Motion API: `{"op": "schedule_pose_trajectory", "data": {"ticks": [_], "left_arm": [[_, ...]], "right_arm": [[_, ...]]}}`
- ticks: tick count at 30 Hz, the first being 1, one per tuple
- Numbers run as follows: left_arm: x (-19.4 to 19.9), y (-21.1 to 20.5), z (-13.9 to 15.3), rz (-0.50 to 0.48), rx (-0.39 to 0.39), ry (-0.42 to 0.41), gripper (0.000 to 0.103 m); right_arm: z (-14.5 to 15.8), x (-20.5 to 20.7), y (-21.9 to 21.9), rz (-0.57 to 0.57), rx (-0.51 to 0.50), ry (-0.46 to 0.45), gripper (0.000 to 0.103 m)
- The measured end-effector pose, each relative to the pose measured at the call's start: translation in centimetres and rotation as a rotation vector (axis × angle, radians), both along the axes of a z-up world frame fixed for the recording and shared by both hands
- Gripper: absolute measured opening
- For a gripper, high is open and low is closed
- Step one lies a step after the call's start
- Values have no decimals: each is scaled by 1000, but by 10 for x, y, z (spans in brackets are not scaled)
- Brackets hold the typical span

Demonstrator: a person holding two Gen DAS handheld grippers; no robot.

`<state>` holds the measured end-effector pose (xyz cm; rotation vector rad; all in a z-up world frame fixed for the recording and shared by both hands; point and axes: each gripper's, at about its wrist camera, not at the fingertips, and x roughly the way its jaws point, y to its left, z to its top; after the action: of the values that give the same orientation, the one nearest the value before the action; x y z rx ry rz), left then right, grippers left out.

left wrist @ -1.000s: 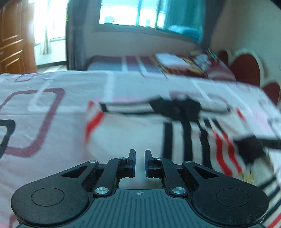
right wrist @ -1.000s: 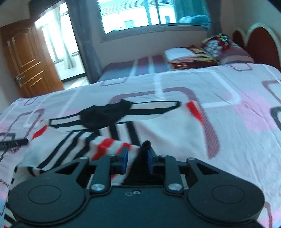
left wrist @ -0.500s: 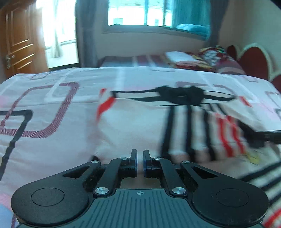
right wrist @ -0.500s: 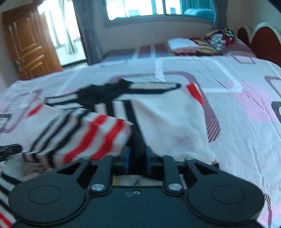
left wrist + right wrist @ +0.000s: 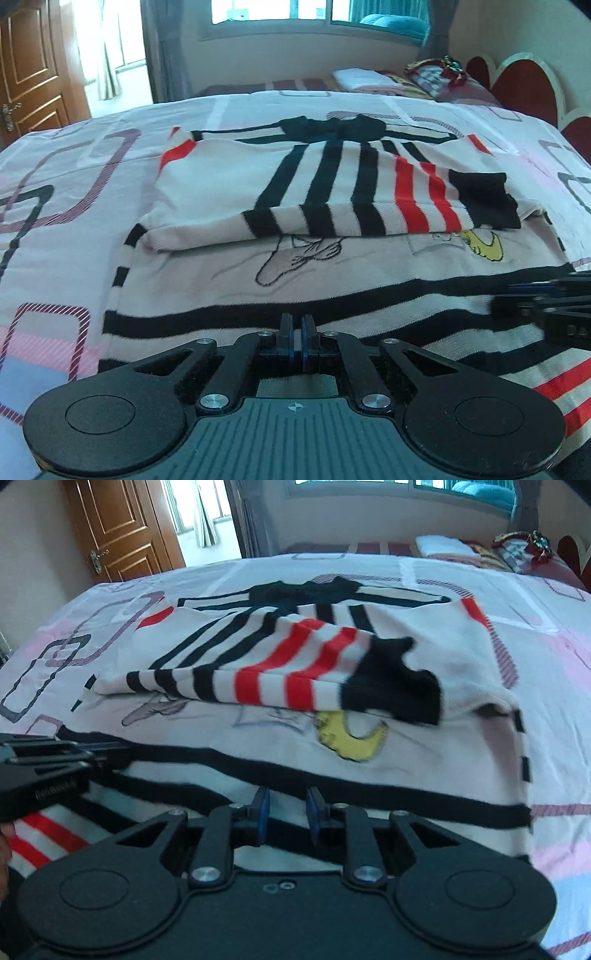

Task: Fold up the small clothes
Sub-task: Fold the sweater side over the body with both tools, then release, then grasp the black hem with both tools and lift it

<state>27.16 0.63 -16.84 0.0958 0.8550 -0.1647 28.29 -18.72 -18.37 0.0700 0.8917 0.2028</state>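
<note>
Two steps left at most, I reckon. The striped sweater (image 5: pixel 332 269) lies flat on the bed sheet (image 5: pixel 66 184), straight ahead of both grippers, with its hem end right under the fingertips. A striped sleeve (image 5: pixel 369 206) is already folded across the chest, further ahead of the jaws, and its black cuff (image 5: pixel 484 199) ends up ahead and to the right of my left gripper (image 5: pixel 295 326). So the sleeve part looks done. The bottom half is still lying open, so I'd guess what's left is bringing the hem up over the sleeve and maybe one more tidy-up fold.

Grips: the left gripper is closed right down, pads practically together, and I can't make out any cloth between them. The right gripper (image 5: pixel 284 805) has its pads a little apart, hanging over the black band near the hem, and nothing looks pinched there either.

Views: the left wrist cam gives me the sweater's left edge and the outlined foot drawing (image 5: pixel 295 258) peeking out from under the sleeve, plus the other gripper poking in from the right. The right wrist cam shows what that one mostly cuts off: the whole yellow moon (image 5: pixel 351 742) just beyond the cuff's near edge, and the sweater's right edge with its dashed black trim (image 5: pixel 521 738). It also shows that the cuff sits a bit rumpled.
</note>
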Motion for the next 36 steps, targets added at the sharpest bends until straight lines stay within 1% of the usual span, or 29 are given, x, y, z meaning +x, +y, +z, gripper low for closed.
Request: {"op": "schedule_pose_trajectory", "data": {"ticks": [7,13,15,19,21,22,23,25,28,30,34,35,36], "left_arm": [[-8,-1,-3,36,56,-16,5],[-22,1,3,67,70,13,5],[-30,0,7,54,58,19,5],[-52,-4,15,-9,23,13,5],[-63,-5,11,-47,19,17,5],[-67,-3,7,-59,31,29,5],[-73,0,2,-62,39,34,5],[-88,12,-1,-70,26,3,5],[-105,28,0,-81,34,-4,5],[-115,39,3,-77,40,-1,5],[-142,57,14,-48,58,-12,5],[-146,62,16,-42,61,-9,5],[-152,68,18,-30,56,-3,5]], "right_arm": [[0,-24,-24,-5,-52,-16,21],[4,-42,-39,-25,-63,-18,22],[10,-48,-36,-22,-43,-18,26],[19,-67,-20,-4,9,-33,26],[21,-76,-6,6,24,-37,26],[21,-81,2,11,23,-40,26],[21,-87,10,17,22,-41,26],[15,-96,19,16,12,-27,26],[1,-109,19,-17,-13,4,26],[1,-121,15,-37,-41,-13,26],[6,-144,3,-88,-72,-1,27],[9,-150,-1,-103,-72,2,29],[11,-157,-4,-117,-68,3,36]]}}
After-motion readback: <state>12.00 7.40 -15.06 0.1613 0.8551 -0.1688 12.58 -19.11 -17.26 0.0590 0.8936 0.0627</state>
